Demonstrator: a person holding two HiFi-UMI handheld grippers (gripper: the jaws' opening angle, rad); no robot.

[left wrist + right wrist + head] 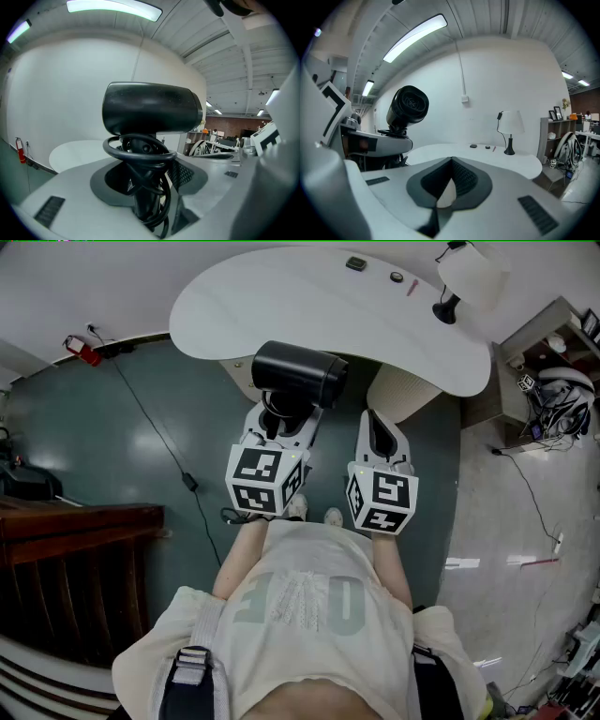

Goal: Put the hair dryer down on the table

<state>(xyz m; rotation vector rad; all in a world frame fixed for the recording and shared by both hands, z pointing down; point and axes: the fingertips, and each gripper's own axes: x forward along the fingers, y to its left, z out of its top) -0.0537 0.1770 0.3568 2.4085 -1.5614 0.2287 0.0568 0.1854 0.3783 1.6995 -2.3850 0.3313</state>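
White and curved, one tabletop [281,296] stands over a dark green floor [112,427], before a white wall. Two tongs are held side by side at its near edge, both a little nose-down.

The left tongs [145,187] are closed on the handle of the one hair dryer [150,108]. Its black cable [140,157] is wound in loops round the handle. The black barrel lies crosswise above the jaws. From the head view the hair dryer [298,371] is in the air at the near edge of the tabletop, not lying on it.

The right tongs [450,183] are narrow: the jaw tips meet and nothing is between them.

Further out, three small things [397,277] lie near the far edge, and one lamp [469,277] with a white shade stands at the far right corner.
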